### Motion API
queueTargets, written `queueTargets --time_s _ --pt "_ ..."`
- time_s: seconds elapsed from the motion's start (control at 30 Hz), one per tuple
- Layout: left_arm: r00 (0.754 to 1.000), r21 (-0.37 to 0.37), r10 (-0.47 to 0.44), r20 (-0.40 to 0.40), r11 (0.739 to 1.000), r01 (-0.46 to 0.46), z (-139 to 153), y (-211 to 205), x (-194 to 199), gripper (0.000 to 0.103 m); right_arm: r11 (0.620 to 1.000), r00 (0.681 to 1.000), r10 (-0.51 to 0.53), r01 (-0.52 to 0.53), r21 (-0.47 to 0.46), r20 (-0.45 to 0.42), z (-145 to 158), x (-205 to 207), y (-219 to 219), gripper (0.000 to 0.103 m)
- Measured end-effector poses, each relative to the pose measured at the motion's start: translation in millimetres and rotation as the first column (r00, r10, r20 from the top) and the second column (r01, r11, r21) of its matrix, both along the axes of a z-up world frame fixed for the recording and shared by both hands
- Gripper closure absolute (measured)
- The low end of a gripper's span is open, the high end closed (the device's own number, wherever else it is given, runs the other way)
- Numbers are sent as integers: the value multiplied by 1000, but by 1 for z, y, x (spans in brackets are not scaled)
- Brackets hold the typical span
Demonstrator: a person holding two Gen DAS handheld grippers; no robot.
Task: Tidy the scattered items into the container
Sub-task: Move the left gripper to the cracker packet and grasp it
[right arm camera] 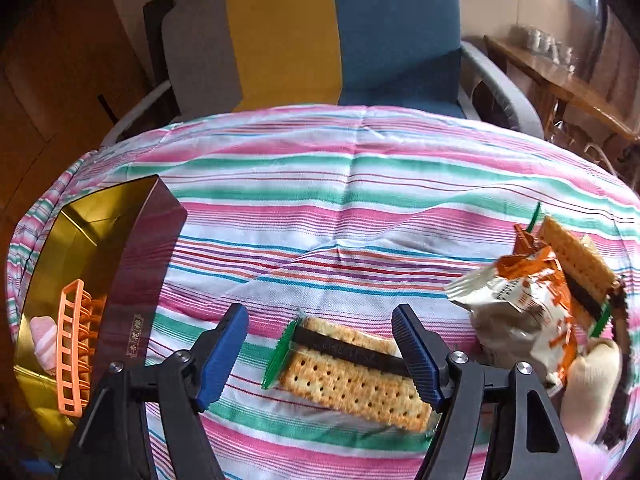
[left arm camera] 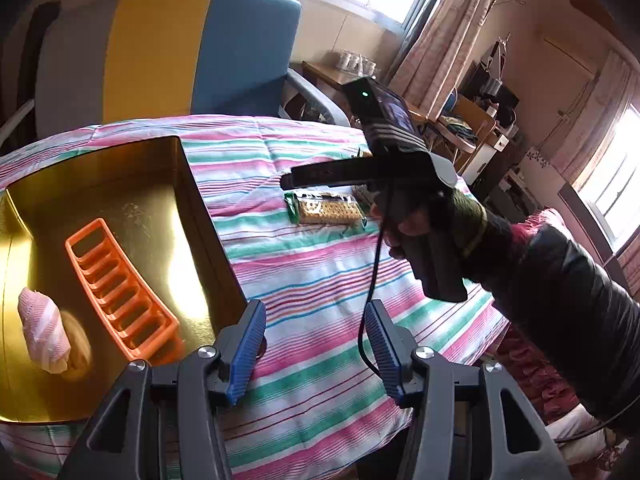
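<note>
1. Left gripper [left arm camera: 316, 346] at bottom centre of the left wrist view, blue pads wide apart, nothing between them, only striped cloth [left arm camera: 320, 276] below
2. Gold container [left arm camera: 192, 200] fills the left half of that view, sitting on the cloth; the left pad is just beside its near right corner
3. Inside the container: orange slotted rack [left arm camera: 120, 288] lying flat at centre-left, pink-and-white wrapped item [left arm camera: 44, 330] at lower left, apart from the rack
4. Right gripper [right arm camera: 320, 354] at bottom centre of the right wrist view, jaws wide open, straddling a cracker packet [right arm camera: 352, 380] with green crimped ends; cannot tell if the pads touch it, not clamped
5. Same cracker packet [left arm camera: 326, 208] shows mid-frame in the left view, under the black right-hand device held by a person's hand [left arm camera: 412, 224] in a dark sleeve
6. Right edge of the right view: orange-and-white snack bag [right arm camera: 516, 304] lying over a second cracker packet [right arm camera: 576, 256], cream plush item [right arm camera: 592, 388] just below them at lower right
7. Container [right arm camera: 148, 256] at left of the right view, well apart from the packet
8. Yellow, blue and grey chair [right arm camera: 340, 32] behind the table, top of frame
</note>
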State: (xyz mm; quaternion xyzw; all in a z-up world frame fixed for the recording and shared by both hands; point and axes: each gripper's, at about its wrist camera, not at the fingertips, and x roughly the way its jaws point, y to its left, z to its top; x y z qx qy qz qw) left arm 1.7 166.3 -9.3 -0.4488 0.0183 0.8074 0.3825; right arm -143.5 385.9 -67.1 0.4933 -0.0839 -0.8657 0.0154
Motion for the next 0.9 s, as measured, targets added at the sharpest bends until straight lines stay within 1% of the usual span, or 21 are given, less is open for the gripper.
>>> queueTargets --time_s 0.1,0.17,0.23,0.3,0.4,0.6,0.8,0.9 --pt "1000 -16 -26 14 1000 26 -6 9 5 50 1000 998 10 -10 -5 60 -15 -7 2 28" --pt "999 -25 -36 18 999 37 -7 12 8 50 1000 997 20 -18 -24 75 -20 -1 3 27" --pt "999 -27 -45 19 999 45 -8 13 9 50 999 997 32 -29 -42 74 -21 13 1 24" --pt "999 -25 -44 25 999 45 -9 14 8 50 993 996 30 -20 -119 86 -20 33 2 20" --pt "998 -16 -42 40 999 43 -11 15 7 50 967 994 19 9 -256 106 -18 65 7 18" --pt "997 -29 -56 44 998 58 -15 23 11 50 938 993 -108 118 -325 49 -14 135 18 18" --pt "996 -81 -54 68 995 59 -28 42 11 50 893 972 -237 218 -395 1 -11 204 29 18" --pt "997 -116 -49 56 992 56 -32 57 8 50 937 959 -279 261 -233 -48 -5 225 25 18"
